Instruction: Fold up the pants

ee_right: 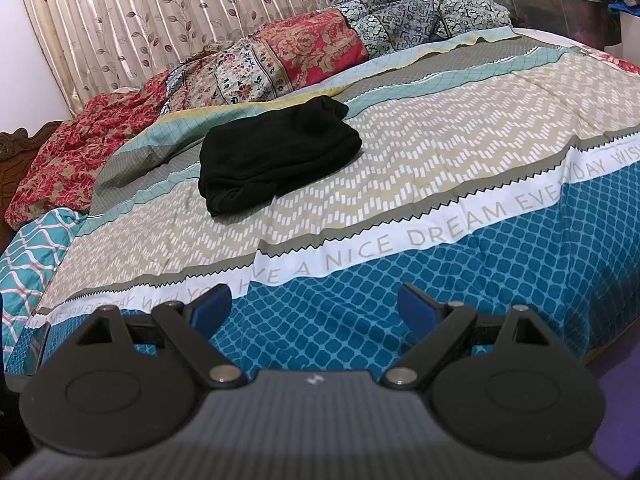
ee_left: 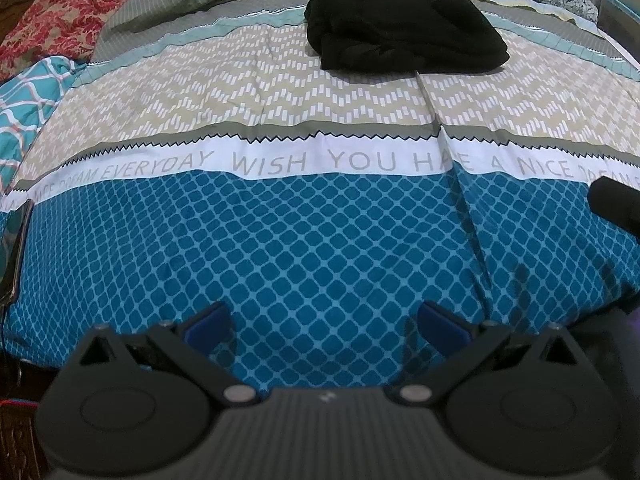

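Evidently the black pants (ee_left: 404, 24) lay in a compact, bunched bundle at the upper centre-right of the left wrist view, and at the upper centre-left of the right wrist view (ee_right: 276, 152). They rested on the beige zigzag band of the bedspread (ee_left: 280, 240), their far edge reaching the grey and teal stripes beyond. The bundle looked roughly doubled over, with rumpled edges on the side nearest the cameras; whether it counted as a finished fold could not be settled from these views.

The left claw (ee_left: 324, 322) stood with its blue pads wide apart and nothing between them, low in its frame over the blue lattice part of the bedspread, well apart from the pants. The right claw (ee_right: 316, 306) was likewise spread and empty, low in its frame, over the lettered white band and blue lattice. A dark rounded object at the right edge of the left view was probably part of the other tool, though that was uncertain.

Judgement: neither claw was engaged with the garment, so the step in hand was either the approach before a grasp or the stand-off after a release. Any next move would call for both claws to travel up-frame to the bundle and take separate edges.
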{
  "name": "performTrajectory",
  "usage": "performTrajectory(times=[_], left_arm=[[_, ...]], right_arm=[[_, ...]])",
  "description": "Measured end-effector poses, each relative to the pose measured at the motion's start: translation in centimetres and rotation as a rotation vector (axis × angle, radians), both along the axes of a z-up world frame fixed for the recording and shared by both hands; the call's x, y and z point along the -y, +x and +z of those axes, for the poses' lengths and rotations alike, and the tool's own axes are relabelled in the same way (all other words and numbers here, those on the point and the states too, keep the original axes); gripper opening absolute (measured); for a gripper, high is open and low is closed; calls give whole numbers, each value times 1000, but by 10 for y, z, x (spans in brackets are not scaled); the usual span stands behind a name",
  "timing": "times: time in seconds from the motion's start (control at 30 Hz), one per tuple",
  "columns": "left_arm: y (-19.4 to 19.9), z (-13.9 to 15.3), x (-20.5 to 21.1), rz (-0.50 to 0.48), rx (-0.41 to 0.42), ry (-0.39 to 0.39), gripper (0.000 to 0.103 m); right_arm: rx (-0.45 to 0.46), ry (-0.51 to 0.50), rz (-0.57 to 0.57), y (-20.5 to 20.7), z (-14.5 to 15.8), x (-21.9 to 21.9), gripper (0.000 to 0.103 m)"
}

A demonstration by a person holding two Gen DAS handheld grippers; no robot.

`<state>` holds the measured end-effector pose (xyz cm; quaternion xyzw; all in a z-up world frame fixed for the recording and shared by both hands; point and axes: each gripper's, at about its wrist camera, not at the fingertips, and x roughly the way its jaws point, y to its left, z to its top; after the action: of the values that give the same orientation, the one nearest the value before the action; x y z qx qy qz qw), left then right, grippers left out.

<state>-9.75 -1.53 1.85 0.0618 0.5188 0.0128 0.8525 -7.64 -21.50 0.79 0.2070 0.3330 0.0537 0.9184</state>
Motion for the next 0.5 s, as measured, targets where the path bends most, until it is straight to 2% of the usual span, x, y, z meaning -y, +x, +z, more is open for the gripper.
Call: performTrajectory(times=[0.5], left_arm=[[0, -1, -1, 5, -4, 5, 103]], right_arm=[[0, -1, 0, 0, 0, 0, 92]])
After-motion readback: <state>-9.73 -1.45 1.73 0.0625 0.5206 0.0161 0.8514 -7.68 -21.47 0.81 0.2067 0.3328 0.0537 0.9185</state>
